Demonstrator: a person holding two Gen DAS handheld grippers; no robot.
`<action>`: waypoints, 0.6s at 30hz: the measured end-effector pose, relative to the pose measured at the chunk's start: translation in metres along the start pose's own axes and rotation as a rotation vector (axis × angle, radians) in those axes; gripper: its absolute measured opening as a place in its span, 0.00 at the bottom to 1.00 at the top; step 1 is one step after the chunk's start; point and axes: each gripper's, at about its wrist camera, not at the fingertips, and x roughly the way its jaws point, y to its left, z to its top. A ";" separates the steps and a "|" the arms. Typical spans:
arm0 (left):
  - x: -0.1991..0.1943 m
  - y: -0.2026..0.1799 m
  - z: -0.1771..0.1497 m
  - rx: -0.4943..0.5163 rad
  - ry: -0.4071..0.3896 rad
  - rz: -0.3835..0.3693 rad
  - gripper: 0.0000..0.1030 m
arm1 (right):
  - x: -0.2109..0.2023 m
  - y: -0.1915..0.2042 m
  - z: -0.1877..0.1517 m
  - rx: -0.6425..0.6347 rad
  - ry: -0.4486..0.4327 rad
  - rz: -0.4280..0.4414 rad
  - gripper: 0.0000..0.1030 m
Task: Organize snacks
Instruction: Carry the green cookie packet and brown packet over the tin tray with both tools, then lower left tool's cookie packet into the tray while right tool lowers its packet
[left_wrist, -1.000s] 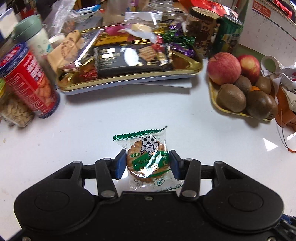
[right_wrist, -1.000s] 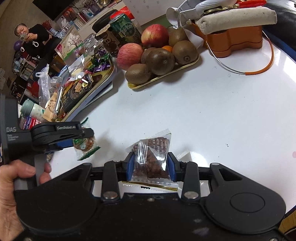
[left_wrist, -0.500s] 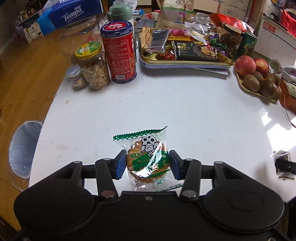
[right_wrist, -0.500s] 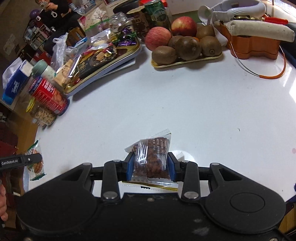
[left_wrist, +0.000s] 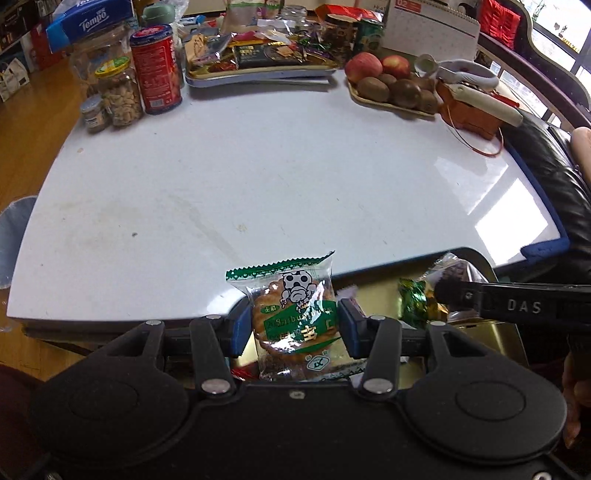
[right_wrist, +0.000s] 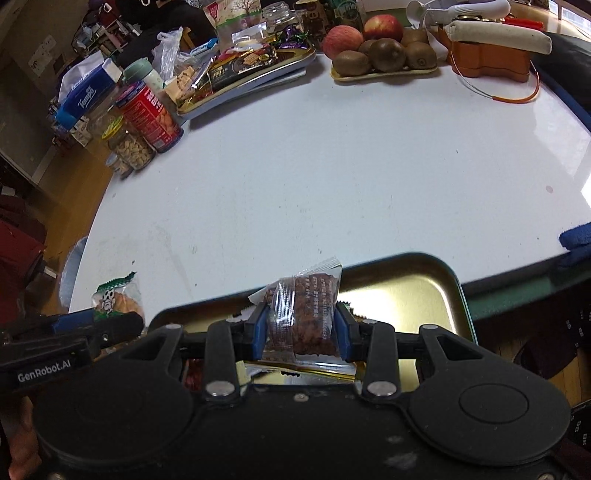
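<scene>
A cracker packet (left_wrist: 295, 317) with a green serrated top hangs clamped between the blue pads of the left gripper (left_wrist: 293, 326), while the right gripper (right_wrist: 301, 330) pinches a clear-wrapped brown biscuit packet (right_wrist: 306, 317). Both packets are poised above a gold tray (right_wrist: 436, 291) at the near edge of the white table (left_wrist: 277, 184), neither yet set down. A few items already lie in the tray (a green foil sweet (left_wrist: 413, 299) among them), so the sorting appears under way rather than finished. Far more remains across the table: a second tray (left_wrist: 258, 74), heaped with wrapped snacks, stands well apart at the far side, near a red tin (left_wrist: 157, 70) and a jar of nuts (left_wrist: 120, 92). A dish of apples and kiwis (left_wrist: 391, 86) sits to its right.
</scene>
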 end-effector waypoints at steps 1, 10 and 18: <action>0.003 -0.004 -0.006 -0.001 0.009 -0.002 0.53 | -0.001 0.001 -0.007 -0.012 0.002 -0.006 0.37; 0.017 -0.023 -0.036 -0.037 0.047 0.033 0.53 | -0.008 0.012 -0.041 -0.101 0.019 -0.043 0.37; 0.020 -0.024 -0.043 -0.050 0.039 0.078 0.53 | -0.002 0.015 -0.049 -0.137 0.026 -0.078 0.38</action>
